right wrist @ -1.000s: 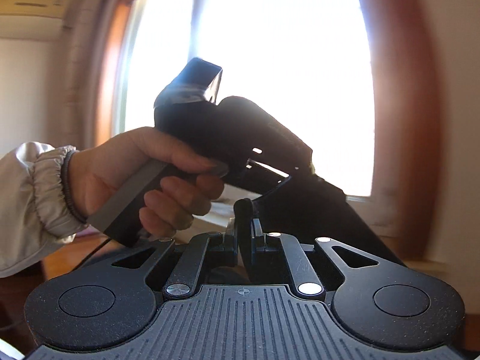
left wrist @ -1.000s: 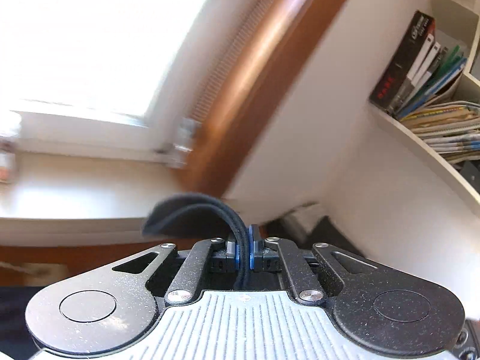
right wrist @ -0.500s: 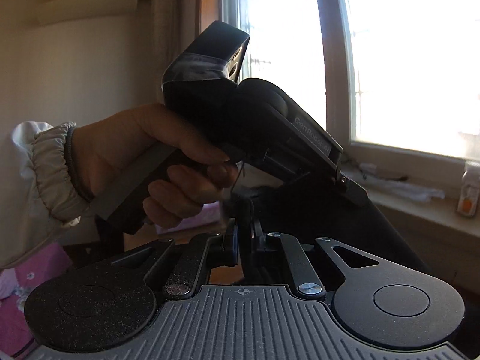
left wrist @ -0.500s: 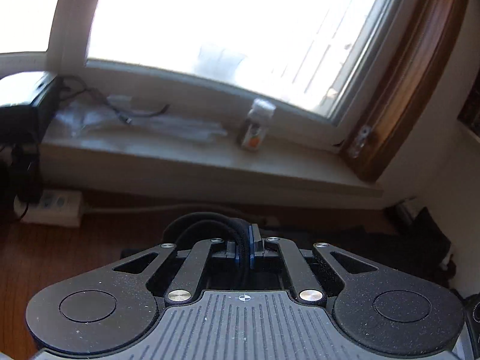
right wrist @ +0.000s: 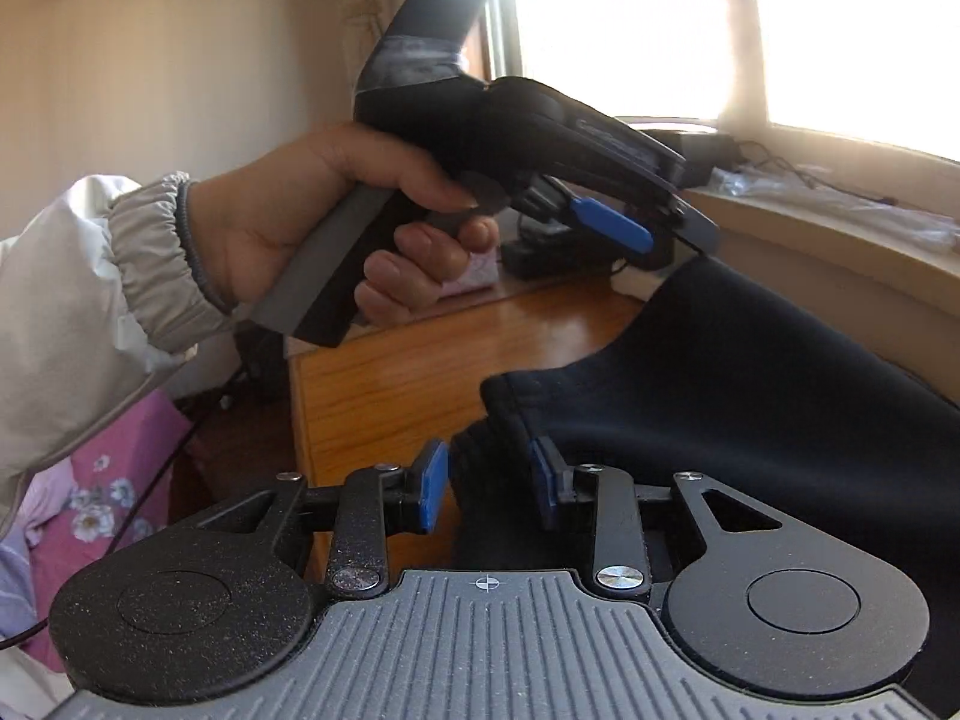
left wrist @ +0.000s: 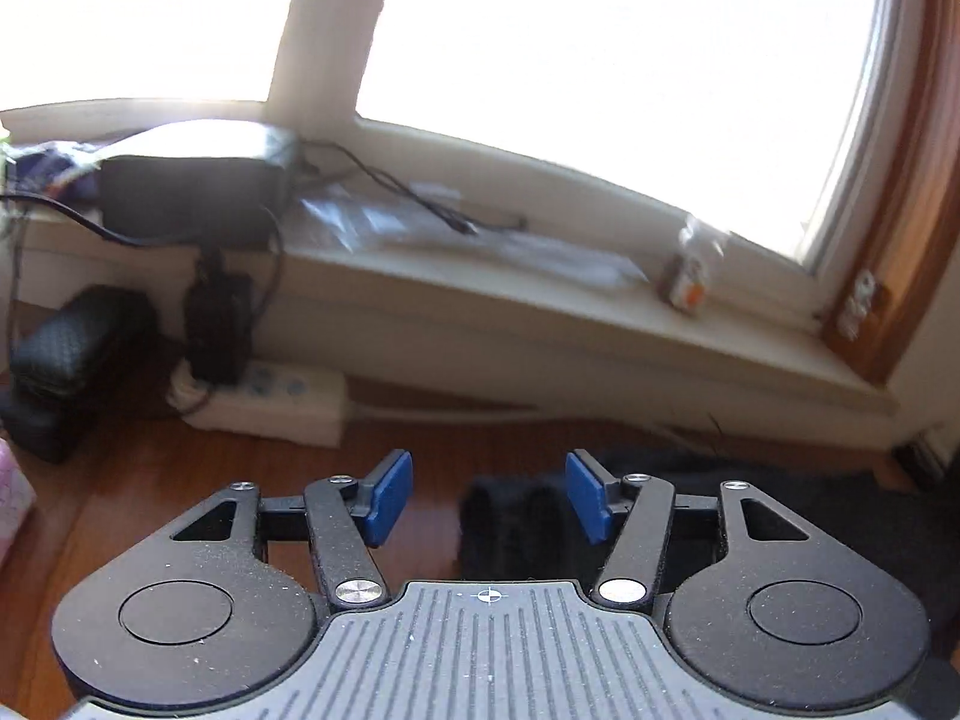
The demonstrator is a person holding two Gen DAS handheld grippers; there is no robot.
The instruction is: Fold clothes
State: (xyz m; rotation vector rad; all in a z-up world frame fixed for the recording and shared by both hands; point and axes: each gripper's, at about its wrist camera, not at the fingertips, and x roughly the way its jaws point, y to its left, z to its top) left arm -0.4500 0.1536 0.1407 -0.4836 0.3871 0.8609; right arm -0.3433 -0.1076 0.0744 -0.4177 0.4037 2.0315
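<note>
The wooden table [right wrist: 420,360] serves as the reference landmark. The dark garment [right wrist: 750,372] is the largest item on it: navy or black fabric, smooth, with a stitched hem edge curling up at its near corner. It lies on the right part of the table, and its far edge runs toward the windowsill [left wrist: 600,312] beyond the table. Its full outline is cut off by the frame and by the gripper body.

In the right wrist view the right gripper [right wrist: 489,483] is open; its blue pads [right wrist: 433,483] stand apart on either side of the garment's hem corner without pinching it.

The left gripper [left wrist: 489,495] is also open, jaws spread wide above the table, with a dark bunched part of the garment low between them and not clamped. In the right wrist view a hand [right wrist: 336,222] in a pale cuffed sleeve [right wrist: 90,276] holds this gripper above the table's far side. Raised lettering runs along the gripper's body but cannot be read.

Behind the table, a white power strip [left wrist: 270,402] lies at the foot of the windowsill. A small bottle [left wrist: 690,276] with an orange label stands on the sill; its print is blurred. The window glass is overexposed.
</note>
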